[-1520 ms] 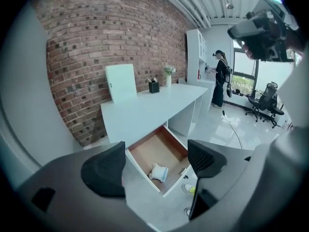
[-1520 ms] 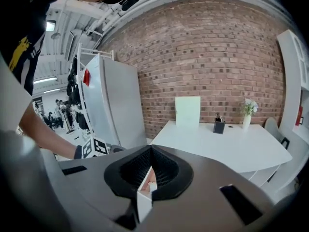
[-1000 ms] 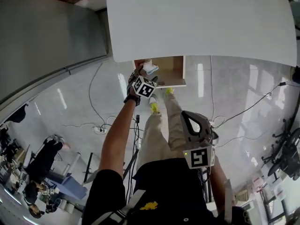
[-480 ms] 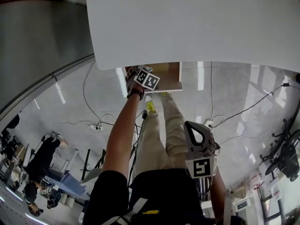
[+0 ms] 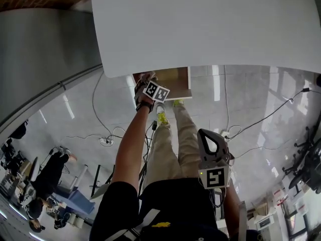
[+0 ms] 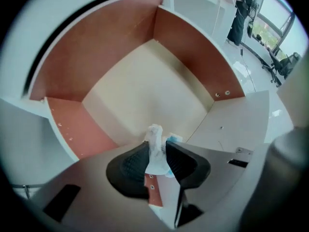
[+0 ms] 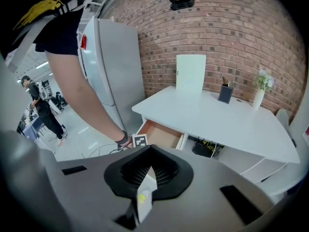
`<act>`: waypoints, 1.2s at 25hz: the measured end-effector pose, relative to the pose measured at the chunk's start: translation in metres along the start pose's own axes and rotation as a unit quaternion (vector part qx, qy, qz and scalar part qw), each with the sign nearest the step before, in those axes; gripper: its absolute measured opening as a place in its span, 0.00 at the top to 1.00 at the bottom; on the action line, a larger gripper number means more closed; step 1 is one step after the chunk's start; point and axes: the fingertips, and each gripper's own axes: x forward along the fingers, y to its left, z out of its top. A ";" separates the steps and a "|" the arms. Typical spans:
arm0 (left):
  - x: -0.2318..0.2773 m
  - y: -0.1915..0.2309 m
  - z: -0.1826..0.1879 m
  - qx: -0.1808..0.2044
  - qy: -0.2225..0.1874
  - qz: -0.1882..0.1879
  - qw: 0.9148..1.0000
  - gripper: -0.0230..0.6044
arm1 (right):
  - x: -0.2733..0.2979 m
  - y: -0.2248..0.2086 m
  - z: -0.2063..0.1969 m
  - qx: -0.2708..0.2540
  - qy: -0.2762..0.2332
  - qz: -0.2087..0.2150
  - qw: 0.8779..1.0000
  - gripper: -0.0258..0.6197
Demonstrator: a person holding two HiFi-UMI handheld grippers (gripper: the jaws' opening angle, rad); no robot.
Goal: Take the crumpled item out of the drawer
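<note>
Wad [image 6: 154, 135], just one, white, crinkled: closing left gripper [image 6: 157, 147] pinches it at one boxy wooden drawer [image 6: 96, 47]; right gripper [image 7: 149, 170] pressed together.

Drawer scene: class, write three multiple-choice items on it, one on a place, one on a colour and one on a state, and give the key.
1. Where is the crumpled paper?
A on a chair
B between the jaws of the left tool
C on a shelf

2. What colour are the inside walls of the drawer?
A green
B black
C reddish-brown

3. How is the drawer?
A open
B shut
C taken right off

Key:
1 B: the left gripper view shows the jaws closing on the paper.
2 C: the same view shows reddish-brown walls round a pale bottom.
3 A: the head view shows it standing out from under the white table.
</note>
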 end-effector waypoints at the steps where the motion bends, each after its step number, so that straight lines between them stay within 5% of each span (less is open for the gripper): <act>1: -0.015 0.001 0.003 -0.005 -0.017 0.000 1.000 0.78 | -0.005 -0.003 0.008 0.001 -0.010 -0.007 1.000 0.92; 7: -0.152 0.012 0.033 -0.071 -0.155 -0.009 0.985 0.82 | -0.040 -0.026 0.073 0.002 -0.069 -0.047 0.996 0.92; 13: -0.320 0.044 0.067 -0.124 -0.293 0.009 0.948 0.83 | -0.088 -0.044 0.155 -0.018 -0.148 -0.074 0.986 0.92; 16: -0.408 0.081 0.091 -0.146 -0.366 0.042 0.918 0.83 | -0.105 -0.055 0.197 -0.022 -0.194 -0.081 0.977 0.92; 21: -0.544 0.169 0.128 -0.163 -0.481 0.119 0.853 0.83 | -0.113 -0.082 0.281 -0.044 -0.275 -0.079 0.957 0.92; 28: -0.680 0.224 0.128 -0.165 -0.579 0.187 0.776 0.83 | -0.148 -0.076 0.364 -0.085 -0.341 -0.071 0.933 0.92; 30: -0.707 0.229 0.128 -0.160 -0.598 0.199 0.760 0.83 | -0.154 -0.076 0.374 -0.093 -0.345 -0.075 0.931 0.92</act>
